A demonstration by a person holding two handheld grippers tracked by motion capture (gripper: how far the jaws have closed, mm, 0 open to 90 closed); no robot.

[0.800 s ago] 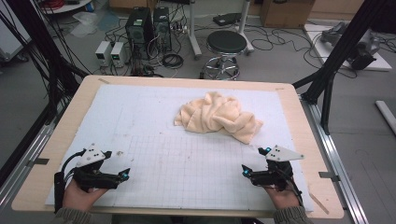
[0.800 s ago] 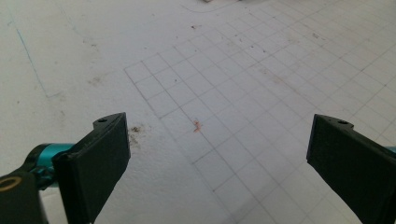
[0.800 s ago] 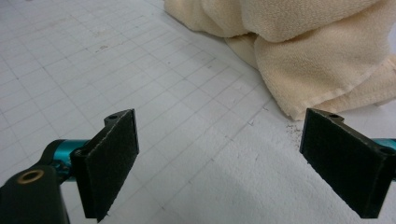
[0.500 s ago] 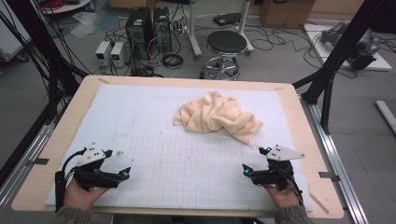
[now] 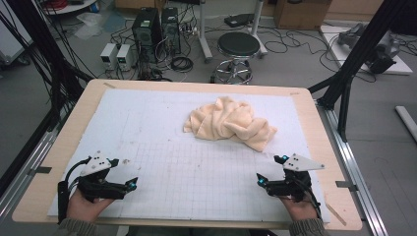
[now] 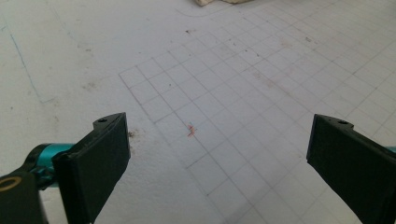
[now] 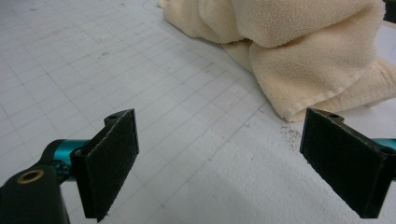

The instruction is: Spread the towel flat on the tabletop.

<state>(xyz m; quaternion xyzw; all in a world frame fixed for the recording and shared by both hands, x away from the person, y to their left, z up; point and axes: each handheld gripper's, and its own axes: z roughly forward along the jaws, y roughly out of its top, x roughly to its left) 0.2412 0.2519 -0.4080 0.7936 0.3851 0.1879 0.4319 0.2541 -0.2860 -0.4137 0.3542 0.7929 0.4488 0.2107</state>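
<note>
Looking down from the high view, the crumpled cream towel (image 5: 230, 122) lay right of centre on the far half of the worktop (image 5: 64, 147), on its white gridded mat (image 5: 162, 142). The left gripper (image 5: 129, 184) rested at the near left corner, well apart from the towel; the right gripper (image 5: 260, 180) sat at the near right, nearer the cloth. Both were released and held nothing. Beyond the worktop stood a black stool (image 5: 238, 46), two computer towers (image 5: 156, 27) and loose cables on a grey floor.

From the left gripper view, the jaws stood wide over bare mat (image 6: 210, 93) marked with specks and pencilled squares.

From the right gripper view, the jaws were likewise spread, with the towel (image 7: 299, 51) lying just ahead, its hemmed edge nearest.

Risk, as a judgement: the cloth was bunched in several folds, so a pinch could take more than one layer, or only a loose fold, and drag the heap across the mat instead of spreading it.
</note>
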